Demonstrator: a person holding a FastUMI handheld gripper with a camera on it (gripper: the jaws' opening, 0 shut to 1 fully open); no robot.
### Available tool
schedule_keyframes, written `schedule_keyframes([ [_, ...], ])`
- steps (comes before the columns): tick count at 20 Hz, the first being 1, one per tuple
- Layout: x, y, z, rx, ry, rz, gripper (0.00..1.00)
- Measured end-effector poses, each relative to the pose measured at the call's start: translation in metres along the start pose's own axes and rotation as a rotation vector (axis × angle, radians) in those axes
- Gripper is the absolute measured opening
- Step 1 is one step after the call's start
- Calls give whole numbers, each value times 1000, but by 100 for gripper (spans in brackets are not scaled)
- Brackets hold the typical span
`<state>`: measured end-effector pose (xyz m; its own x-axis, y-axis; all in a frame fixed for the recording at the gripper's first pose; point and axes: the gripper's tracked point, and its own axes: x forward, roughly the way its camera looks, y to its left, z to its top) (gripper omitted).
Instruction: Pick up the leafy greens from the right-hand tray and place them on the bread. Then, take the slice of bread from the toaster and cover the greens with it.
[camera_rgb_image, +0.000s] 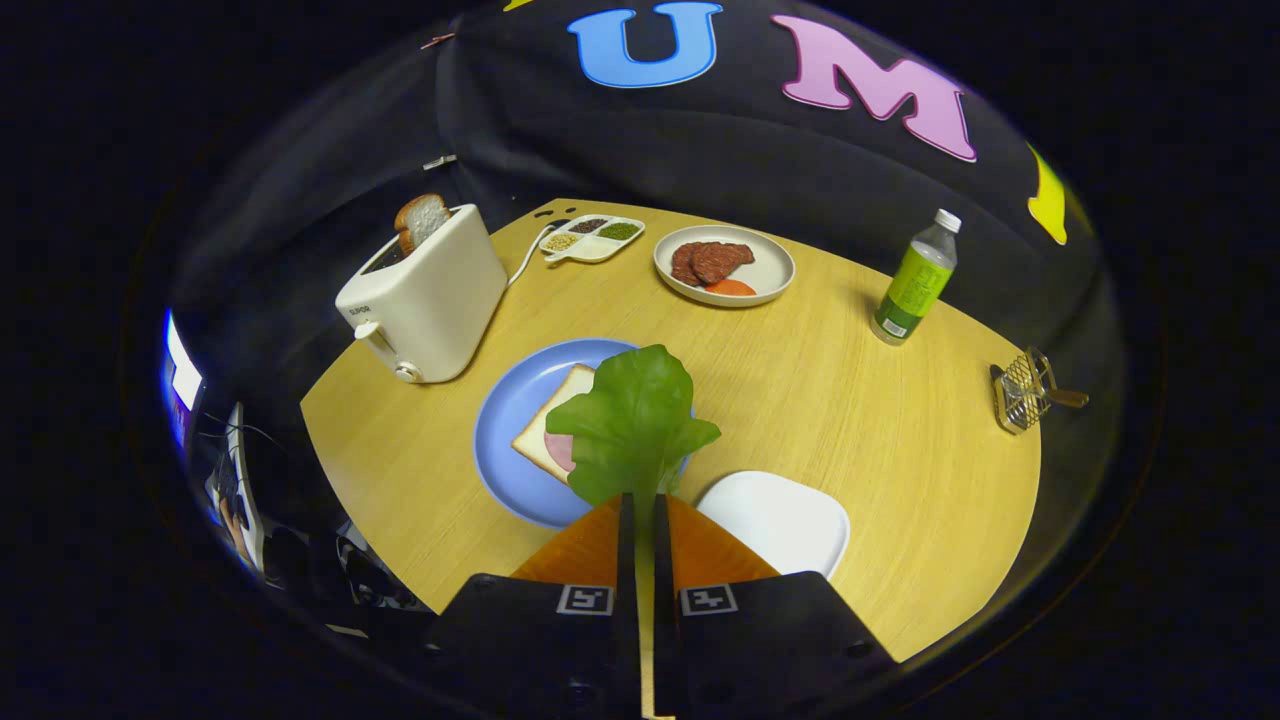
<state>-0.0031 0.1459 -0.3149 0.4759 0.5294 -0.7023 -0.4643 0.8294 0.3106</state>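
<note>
Leafy greens (633, 420) are pinched by their stem between the two orange fingers (580, 550) of the tongs (640, 515), which are clenched on them with almost no gap left, and the leaf stands up just ahead of the fingertips. In the gripper view the leaf hangs over the near side of the blue plate (510, 430), where a slice of bread (550, 425) lies with a pink piece of ham (560, 450) on it; the leaf covers part of both, so whether it is already touching the bread or held a little above it is hard to tell from this angle. The white tray (785, 520) sits just beside the plate on the right, close to the fingers, and looks bare. From here the main risk is a bad drop: the hold is on the thin stem alone, so the wide blade can swing or fold, and if the tongs let go too near the plate's edge the leaf may land half off the bread or slide onto the surface (850, 400). A light leaf may also cling to one finger on release and be dragged back. Further on, the second slice (420, 220) stands tilted in the slot of the toaster (425, 295) beyond the plate on the left; pulling it at a slant could jam it or nudge the toaster toward the plate.
</note>
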Motion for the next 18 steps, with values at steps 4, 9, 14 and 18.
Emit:
schedule_keyframes([
  [4, 18, 25, 20, -32, 8, 17, 10],
  [9, 32, 39, 32, -31, 23, 17, 10],
  [14, 40, 42, 40, -34, 26, 14, 10],
  [18, 46, 41, 48, -18, -4, -5, 33],
])
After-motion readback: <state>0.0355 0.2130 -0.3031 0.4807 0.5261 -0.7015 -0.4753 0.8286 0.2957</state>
